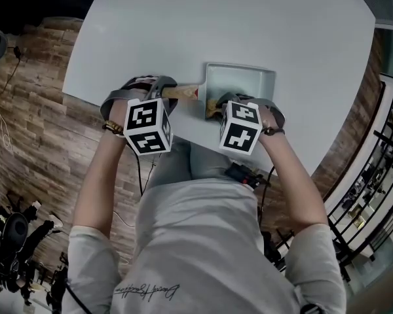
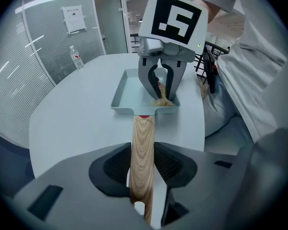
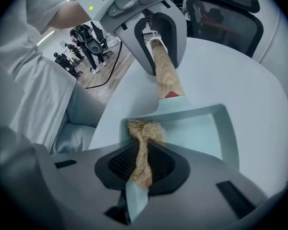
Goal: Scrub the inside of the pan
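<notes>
the pan [image 1: 252, 84] sits on the white surface [image 1: 183, 31] close to its near edge, right in front of the person. its long axis runs sideways across the head view, with the wooden handle [image 2: 143, 143] sticking out to the left.

the left hand-held gripper [image 2: 143, 164] is clamped on that handle, one jaw pressing each side of the wood, and the handle runs straight out from it to the pan wall. this hand pins the pan; it is outside the basin.

the right hand-held gripper [image 3: 143, 164] is the one nearer the inside. its jaws are pinched on a straw-coloured fibre scrubber [image 3: 144, 131], whose loose end hangs below them and appears to rest on the pan floor. it points steeply down into the corner at the handle end, on the side nearest the person.

from that corner, nearly all the bare floor lies away from the handle, to the right in the head view, and toward the far wall. a scrubbing stroke would likely run along the long axis, away from the left hand-held gripper, while the handle grip resists the push.
</notes>
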A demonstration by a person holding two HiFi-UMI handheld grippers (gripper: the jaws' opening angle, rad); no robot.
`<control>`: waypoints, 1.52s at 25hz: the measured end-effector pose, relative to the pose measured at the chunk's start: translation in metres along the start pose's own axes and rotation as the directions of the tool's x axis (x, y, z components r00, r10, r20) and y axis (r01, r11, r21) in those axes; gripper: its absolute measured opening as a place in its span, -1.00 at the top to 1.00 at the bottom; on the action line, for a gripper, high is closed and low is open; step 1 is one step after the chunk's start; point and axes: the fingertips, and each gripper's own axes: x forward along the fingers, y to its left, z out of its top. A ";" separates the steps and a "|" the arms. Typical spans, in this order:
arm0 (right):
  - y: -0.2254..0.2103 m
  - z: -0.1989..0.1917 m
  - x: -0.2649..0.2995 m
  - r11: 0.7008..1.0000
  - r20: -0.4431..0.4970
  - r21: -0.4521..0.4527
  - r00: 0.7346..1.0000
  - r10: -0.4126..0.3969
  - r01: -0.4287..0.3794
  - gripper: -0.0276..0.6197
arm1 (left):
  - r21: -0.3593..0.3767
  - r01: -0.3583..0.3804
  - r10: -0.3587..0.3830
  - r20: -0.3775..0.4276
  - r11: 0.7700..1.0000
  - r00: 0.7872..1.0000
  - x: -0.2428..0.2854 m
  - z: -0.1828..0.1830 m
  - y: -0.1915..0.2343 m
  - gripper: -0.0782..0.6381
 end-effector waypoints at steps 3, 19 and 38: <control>0.002 0.001 0.002 1.000 -0.007 -0.005 1.000 0.014 -0.014 0.71 | -0.002 0.000 0.000 -0.003 1.000 1.000 0.001 -0.002 0.001 0.36; -0.078 -0.002 -0.020 0.952 0.021 0.024 0.952 -0.306 0.306 0.70 | 0.055 0.023 -0.021 -0.038 0.998 0.999 -0.004 0.001 -0.004 0.36; -0.077 -0.005 -0.021 0.947 0.009 -0.056 0.949 -0.315 0.315 0.70 | 0.009 -0.004 0.004 -0.041 1.000 0.999 -0.004 0.000 -0.003 0.36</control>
